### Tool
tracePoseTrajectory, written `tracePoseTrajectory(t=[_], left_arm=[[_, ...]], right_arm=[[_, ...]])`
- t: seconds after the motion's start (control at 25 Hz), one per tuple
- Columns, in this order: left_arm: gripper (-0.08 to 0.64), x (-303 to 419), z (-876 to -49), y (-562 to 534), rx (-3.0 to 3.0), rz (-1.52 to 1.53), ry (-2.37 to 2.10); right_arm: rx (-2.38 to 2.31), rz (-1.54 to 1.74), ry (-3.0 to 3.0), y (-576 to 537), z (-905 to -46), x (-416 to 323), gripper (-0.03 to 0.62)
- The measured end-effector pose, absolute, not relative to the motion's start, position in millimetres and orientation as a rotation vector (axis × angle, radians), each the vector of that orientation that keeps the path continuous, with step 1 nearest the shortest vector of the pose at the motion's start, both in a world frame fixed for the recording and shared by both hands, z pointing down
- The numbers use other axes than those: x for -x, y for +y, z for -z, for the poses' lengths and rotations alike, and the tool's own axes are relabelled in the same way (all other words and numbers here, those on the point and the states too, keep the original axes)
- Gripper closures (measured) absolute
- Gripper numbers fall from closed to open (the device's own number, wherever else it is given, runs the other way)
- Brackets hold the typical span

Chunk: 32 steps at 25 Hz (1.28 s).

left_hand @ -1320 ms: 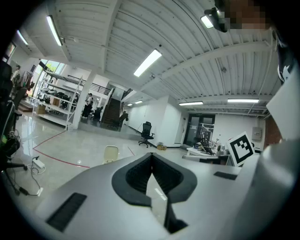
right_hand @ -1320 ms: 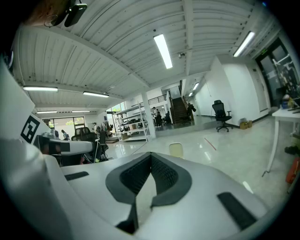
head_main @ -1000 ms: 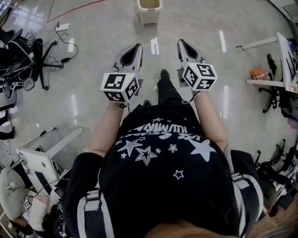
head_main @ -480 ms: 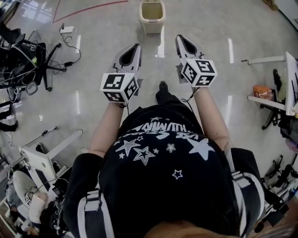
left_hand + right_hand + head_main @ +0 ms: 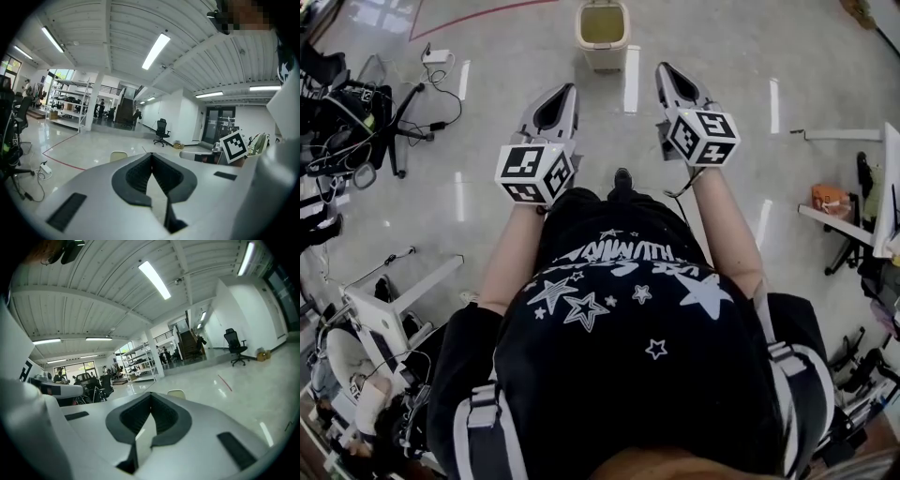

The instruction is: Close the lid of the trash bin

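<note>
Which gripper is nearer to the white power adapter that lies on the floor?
Left. In the head view the left gripper is right of the white power adapter, well apart from it. The right gripper is farther right, beyond the left one.

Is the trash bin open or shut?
Open: the head view looks down into the bin, and its inside shows, uncovered.

The person's left forearm (image 5: pixel 508 258) and right forearm (image 5: pixel 727 230) reach forward, side by side and apart. The left hand-held gripper (image 5: pixel 570 88) points away from the body, its jaws together at the tips with nothing between them. The right hand-held gripper (image 5: pixel 662 68) is likewise closed and empty, and sits slightly farther forward.
</note>
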<state>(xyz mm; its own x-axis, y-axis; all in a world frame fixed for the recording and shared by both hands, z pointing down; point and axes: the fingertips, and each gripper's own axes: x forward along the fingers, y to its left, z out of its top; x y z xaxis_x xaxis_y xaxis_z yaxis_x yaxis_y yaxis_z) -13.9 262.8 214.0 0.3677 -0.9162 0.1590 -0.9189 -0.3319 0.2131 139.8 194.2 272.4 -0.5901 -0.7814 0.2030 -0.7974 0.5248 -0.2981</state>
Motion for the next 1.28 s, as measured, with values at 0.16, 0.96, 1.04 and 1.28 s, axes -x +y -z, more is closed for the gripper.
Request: tracePoseTrajectory(t=[0.16, 0.96, 1.04, 1.28], left_arm=[[0.548, 19, -214, 252, -2.343, -0.016, -1.664], [0.549, 53, -231, 79, -2.411, -0.001, -1.502], [0.548, 62, -231, 55, -2.418, -0.011, -1.487], [0.549, 98, -235, -10, -2.433, -0.037, -1.430]], right_arm=[[-1.374, -0.590, -2.710, 180, -278, -137, 0.591], [-1.559, -0.564, -2.577, 38, -279, -120, 0.591], [-1.576, -0.562, -2.568, 15, -276, -112, 0.591], [-1.625, -0.576, -2.529, -40, -275, -79, 0.591]])
